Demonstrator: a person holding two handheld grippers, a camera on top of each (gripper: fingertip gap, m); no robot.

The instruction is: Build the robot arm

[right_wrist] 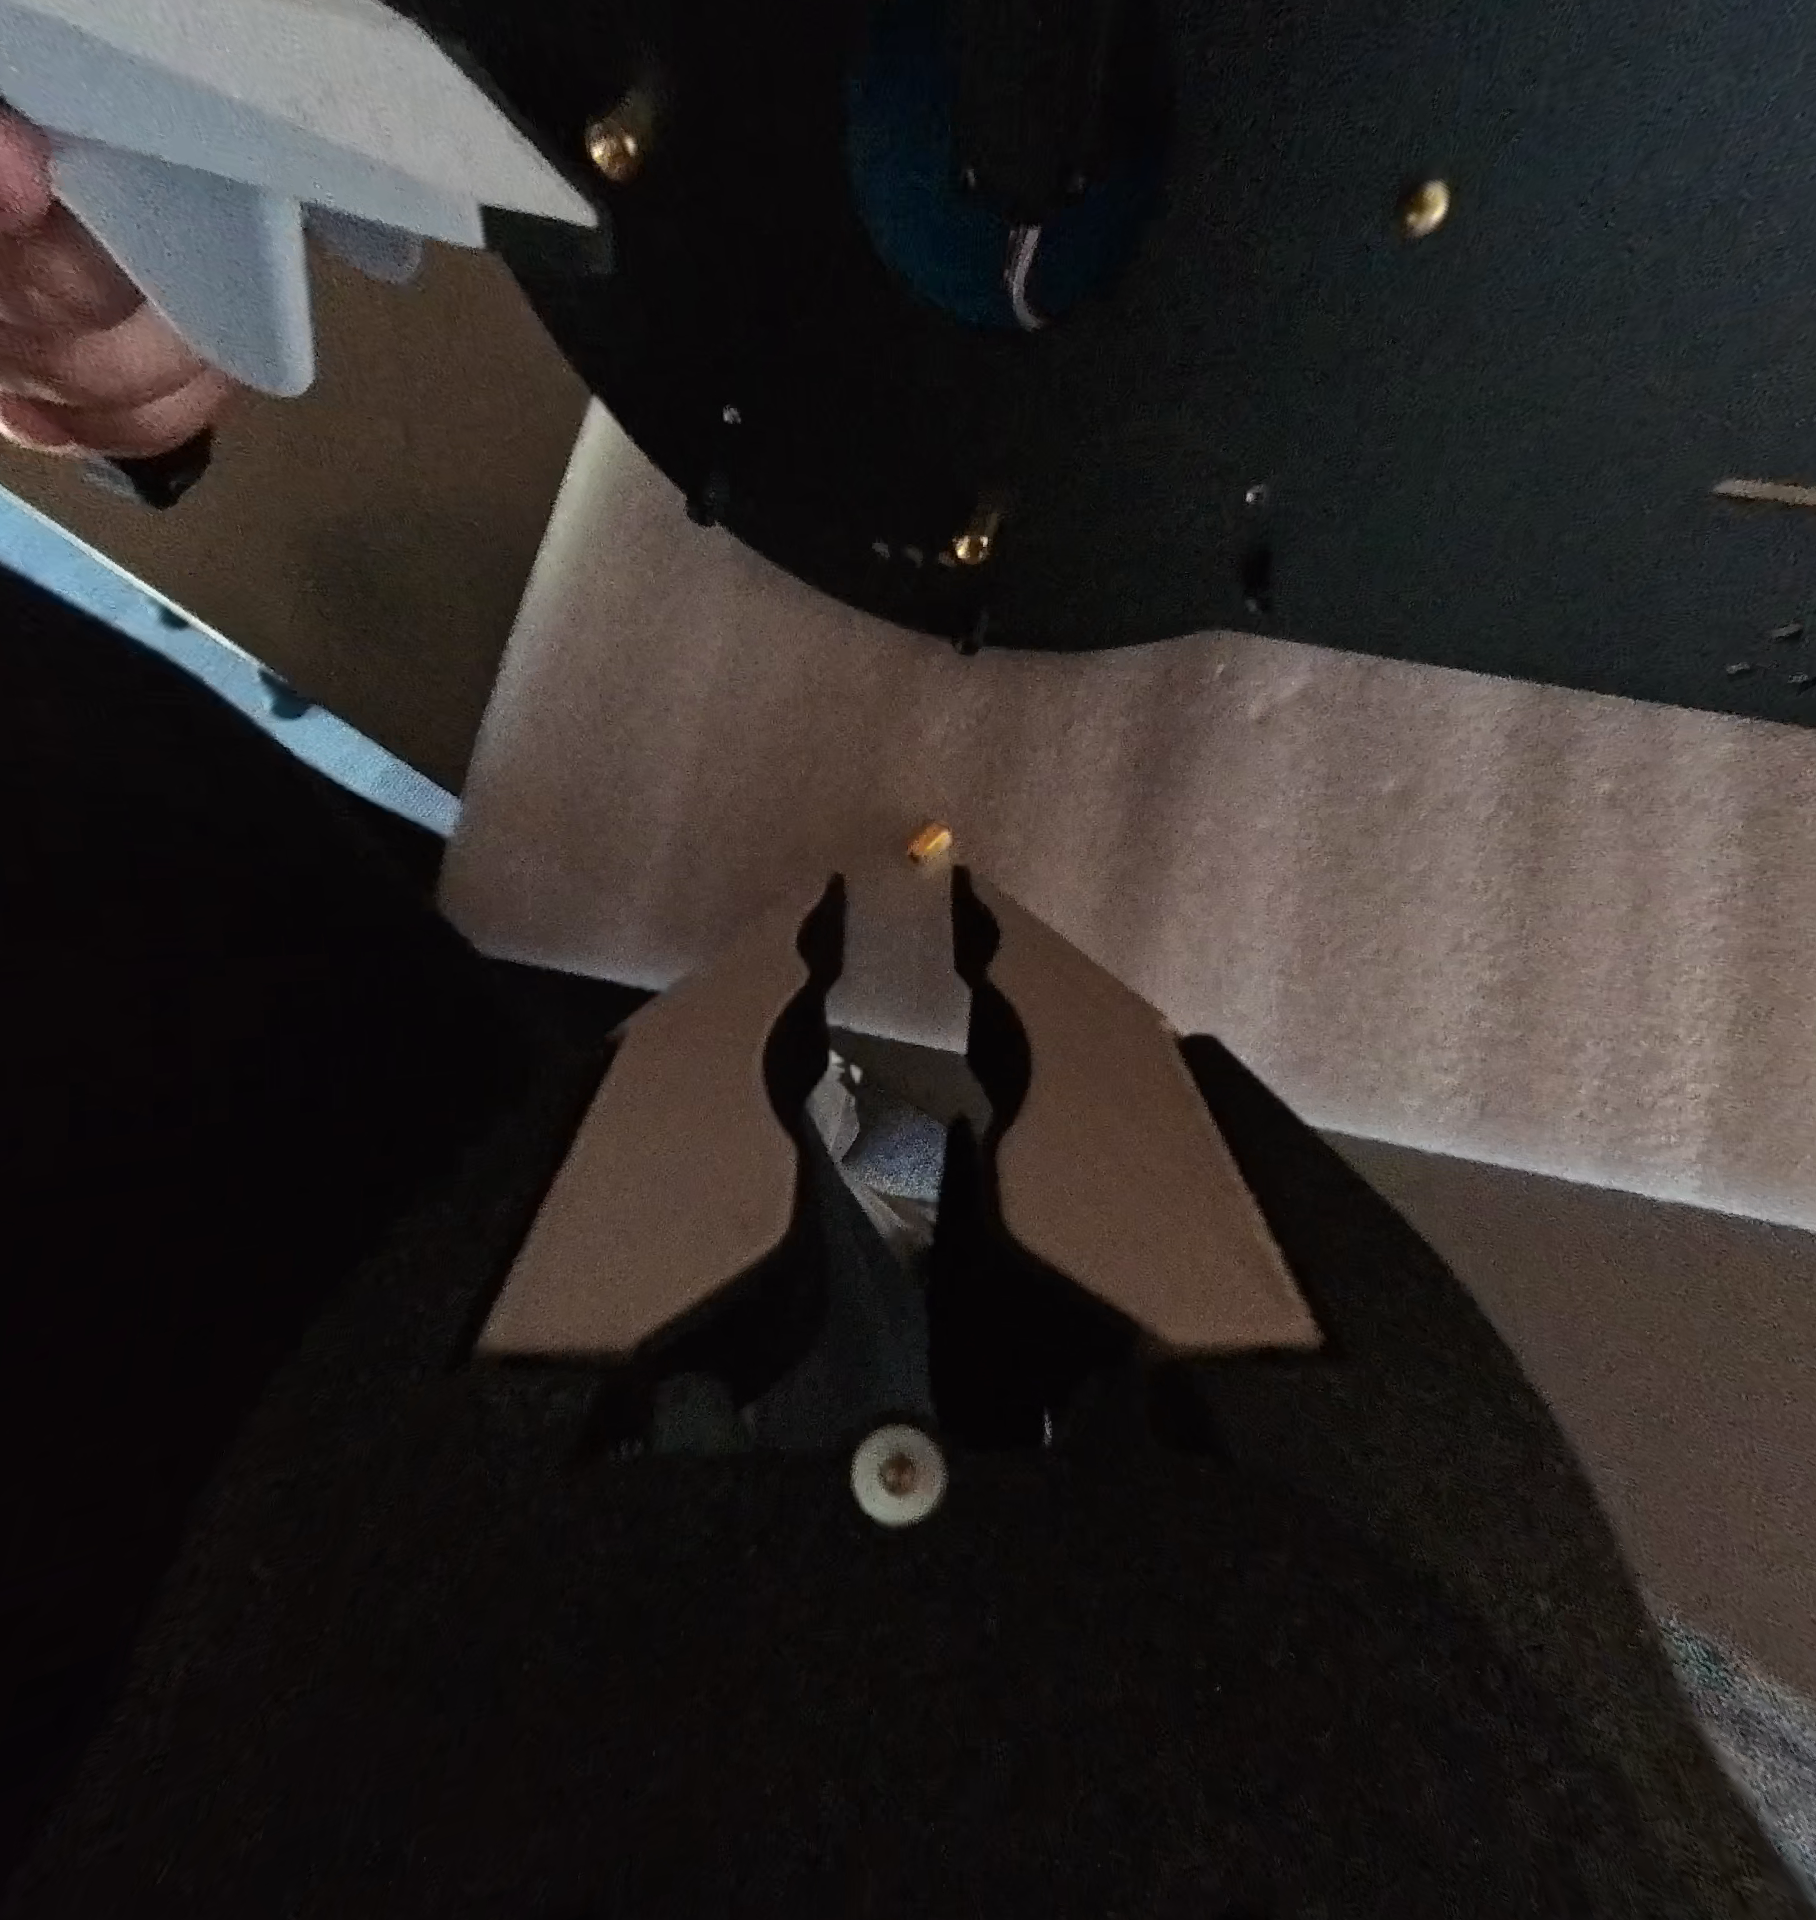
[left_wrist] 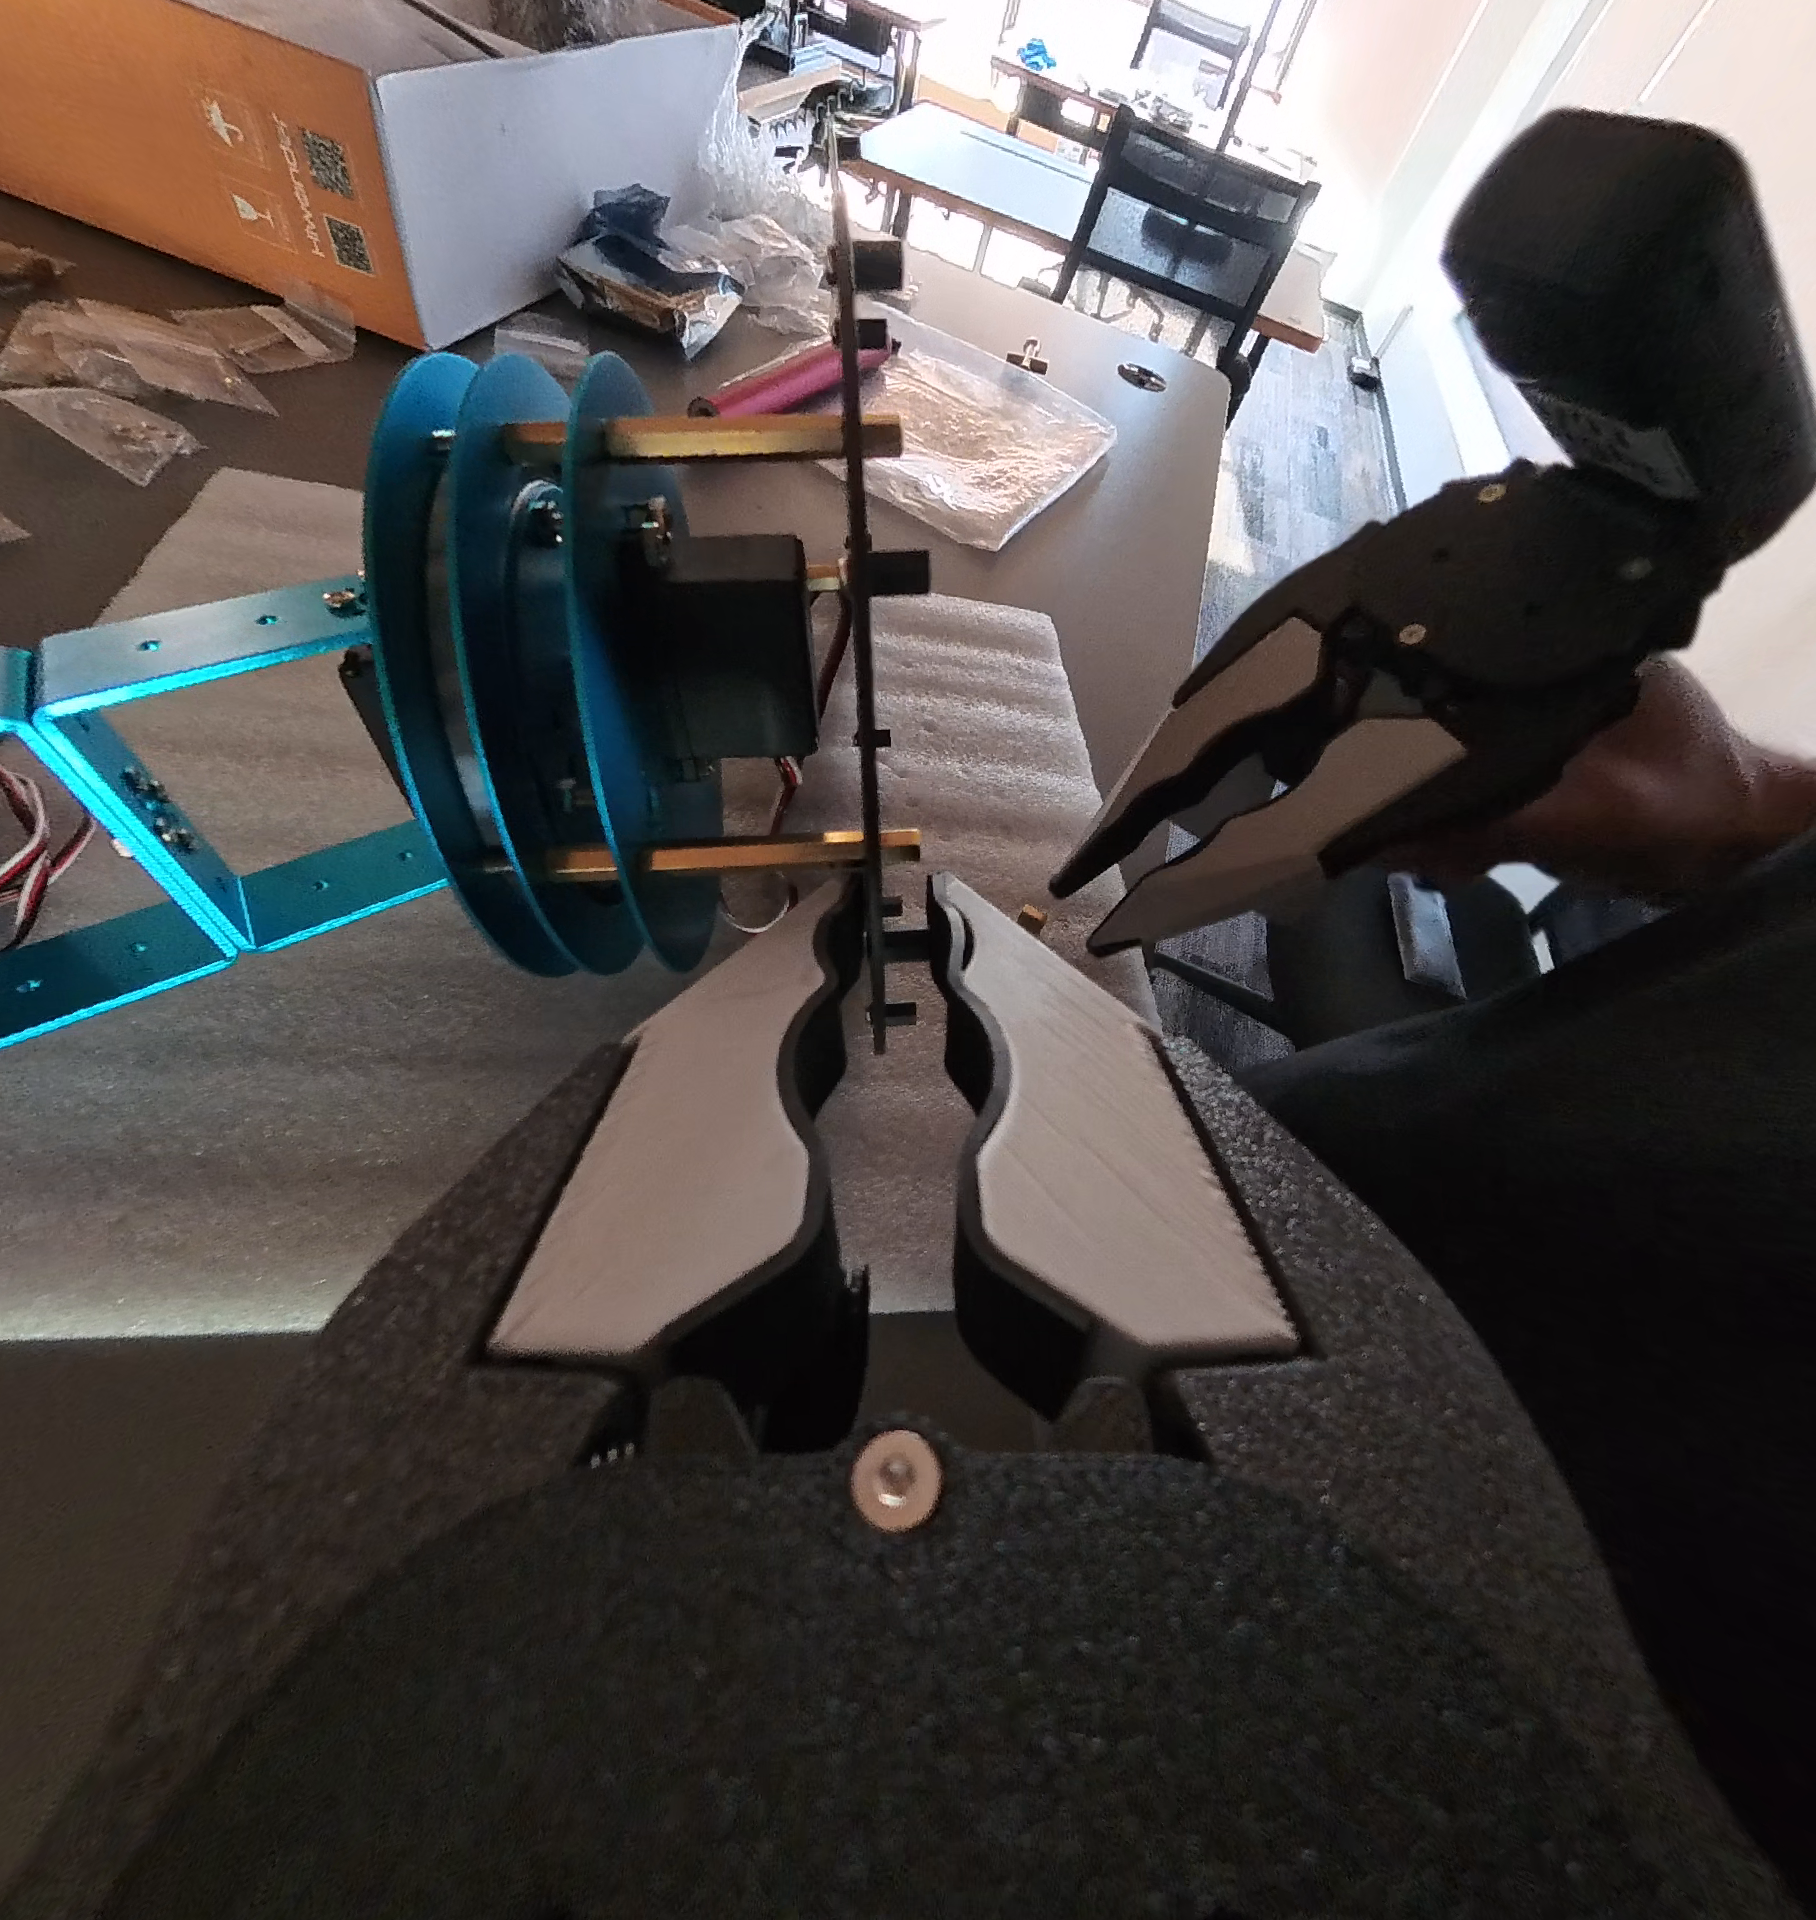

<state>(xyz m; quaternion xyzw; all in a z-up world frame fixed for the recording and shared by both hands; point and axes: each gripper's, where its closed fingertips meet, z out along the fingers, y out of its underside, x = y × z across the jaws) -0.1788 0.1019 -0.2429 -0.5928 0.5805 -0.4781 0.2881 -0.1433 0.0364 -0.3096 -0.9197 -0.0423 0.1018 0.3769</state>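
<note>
— On the grey table point(left_wrist: 208, 1195), what sits around the two grippers?

— Foam sheet point(right_wrist: 1299, 883) under everything. A blue metal assembly point(left_wrist: 530, 665) lies on its side: round discs, a black servo point(left_wrist: 717, 644), brass standoffs point(left_wrist: 738, 857) running to a thin black plate point(left_wrist: 862, 644) that stands edge-on.

— And the left gripper point(left_wrist: 888, 894)?

— Its jaws straddle the plate's lower edge. Whether the pads actually press on it, I cannot tell; a narrow gap shows on each side.

— The right gripper point(right_wrist: 891, 888)?

— Jaws apart, holding nothing, tips just short of a small brass piece point(right_wrist: 929, 840) lying loose on the foam. The black plate looms right behind that piece, crowding the space above it.

— Anything else?

— An orange-and-white carton point(left_wrist: 291, 177), clear bags of small parts point(left_wrist: 104, 364), a pink tube point(left_wrist: 790, 379), and a bigger clear bag point(left_wrist: 977, 447) farther back. Chairs and tables beyond. A hand point(right_wrist: 52, 312) shows at the upper left of the right wrist view.
</note>
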